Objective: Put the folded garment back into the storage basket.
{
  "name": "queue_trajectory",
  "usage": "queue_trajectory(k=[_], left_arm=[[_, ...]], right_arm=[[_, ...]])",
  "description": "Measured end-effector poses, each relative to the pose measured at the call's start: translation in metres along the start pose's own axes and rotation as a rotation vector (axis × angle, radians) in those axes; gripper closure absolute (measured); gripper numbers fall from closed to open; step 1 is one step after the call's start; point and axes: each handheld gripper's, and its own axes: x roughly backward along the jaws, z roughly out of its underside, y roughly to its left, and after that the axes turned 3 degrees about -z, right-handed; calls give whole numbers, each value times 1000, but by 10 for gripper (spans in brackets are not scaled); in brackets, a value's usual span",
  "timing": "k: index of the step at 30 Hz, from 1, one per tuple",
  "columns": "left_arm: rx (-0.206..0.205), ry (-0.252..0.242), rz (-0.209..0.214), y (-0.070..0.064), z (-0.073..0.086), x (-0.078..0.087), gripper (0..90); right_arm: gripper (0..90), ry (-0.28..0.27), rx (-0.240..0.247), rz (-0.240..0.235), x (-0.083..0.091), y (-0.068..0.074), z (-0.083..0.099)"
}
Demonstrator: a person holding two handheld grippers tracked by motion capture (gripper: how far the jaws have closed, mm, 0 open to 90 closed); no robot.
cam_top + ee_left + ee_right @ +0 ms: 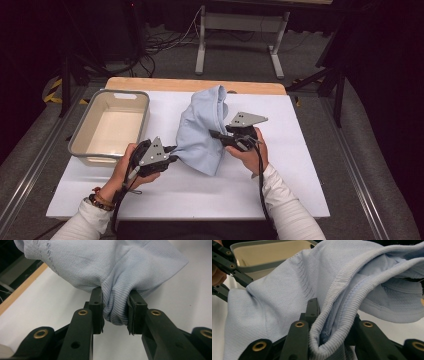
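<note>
We hold the cloth [202,130] lifted over the table [300,190], our left hand-held gripper [172,159] clamped on its 7 o'clock corner, our right hand-held gripper [215,134] clamped on its 3 o'clock hem, the bin [80,142] at 9 o'clock nearer our left.

My left gripper [115,312] rises from the bottom edge, its two black jaws clamped on a bunched fold of pale blue ribbed knit cloth [110,270]. The cloth spreads wide above the jaws, lifted off the white bench [50,297] below it. Left of the cloth, the bench's wooden edge [22,288] runs diagonally.
</note>
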Motion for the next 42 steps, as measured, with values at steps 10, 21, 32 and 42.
queue_trajectory(k=[10,21,32,42], left_arm=[[5,-17,-27,8,-2,7,705],[19,-33,-54,15,-2,16,706],[33,-44,-76,19,1,25,706],[47,-48,-99,23,5,33,706]], right_arm=[[723,-14,16,8,-3,0,-12],[722,-30,29,12,-8,3,-26],[722,-37,47,8,-13,7,-36],[722,-46,65,8,-20,11,-43]])
